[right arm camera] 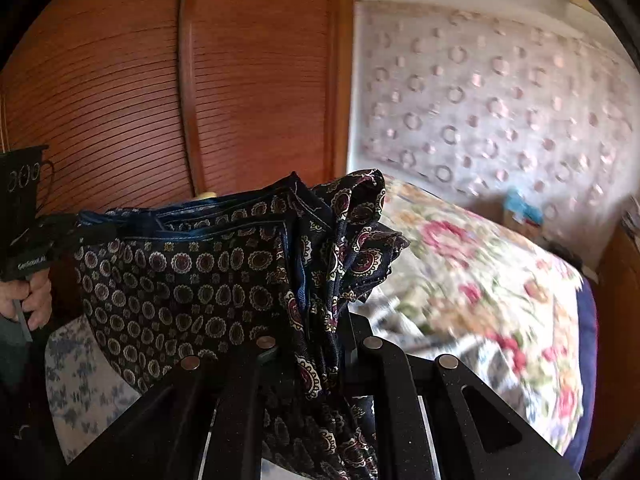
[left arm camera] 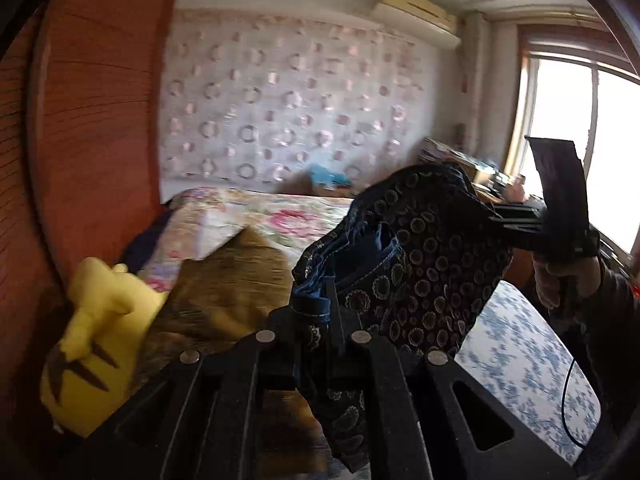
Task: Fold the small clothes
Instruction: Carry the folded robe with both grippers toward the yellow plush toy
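The dark navy cloth printed with small round medallions and edged in blue (right arm camera: pixel 192 272) is up in the air, strung between the two tools; the left gripper (left arm camera: pixel 316 316) has its fingers clamped on a bunched blue-hemmed corner, and the right gripper (right arm camera: pixel 316 344) is pinched on a gathered wad of the opposite edge; the rest of the fabric sags below both sets of fingers. I'd say the folding is barely under way; the piece looks doubled over along the top, but nothing lies flat, so it has yet to be spread, creased and laid down. Below the fingers lies the blue-and-white flowered sheet (left arm camera: pixel 520 360), a likely landing place; beyond the right fingertips spreads a pink-and-cream floral quilt (right arm camera: pixel 480 272); to the left of the left fingers sit a bright yellow plush toy (left arm camera: pixel 96 328) and a brown furry throw (left arm camera: pixel 236 280), both close enough to crowd a lay-down on that side. Behind it all stands the red-brown slatted wooden wardrobe (right arm camera: pixel 120 80).
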{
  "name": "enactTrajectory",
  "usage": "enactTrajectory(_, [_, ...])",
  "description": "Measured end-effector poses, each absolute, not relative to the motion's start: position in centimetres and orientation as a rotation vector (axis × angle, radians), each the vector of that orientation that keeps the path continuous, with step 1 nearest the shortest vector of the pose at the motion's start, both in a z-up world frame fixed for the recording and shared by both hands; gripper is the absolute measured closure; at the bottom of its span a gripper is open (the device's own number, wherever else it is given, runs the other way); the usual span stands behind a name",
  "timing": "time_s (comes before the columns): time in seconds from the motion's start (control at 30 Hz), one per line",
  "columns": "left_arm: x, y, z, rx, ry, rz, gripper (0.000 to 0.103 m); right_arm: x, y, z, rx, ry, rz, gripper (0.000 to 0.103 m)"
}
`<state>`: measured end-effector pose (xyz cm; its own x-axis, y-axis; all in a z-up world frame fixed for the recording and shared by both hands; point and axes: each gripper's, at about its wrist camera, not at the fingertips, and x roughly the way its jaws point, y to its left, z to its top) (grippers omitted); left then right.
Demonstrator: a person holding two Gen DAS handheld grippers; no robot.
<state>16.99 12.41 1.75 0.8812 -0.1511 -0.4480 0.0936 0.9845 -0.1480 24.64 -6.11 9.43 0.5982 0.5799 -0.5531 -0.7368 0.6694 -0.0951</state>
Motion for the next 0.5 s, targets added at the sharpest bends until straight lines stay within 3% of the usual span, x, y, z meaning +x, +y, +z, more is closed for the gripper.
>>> enactTrajectory(0.5, [14.5, 20.4, -6.1, -0.222, 0.594, 0.092, 0.095, 34.9, 10.0, 7.1, -0.63, 0.54, 0.959, 0.091])
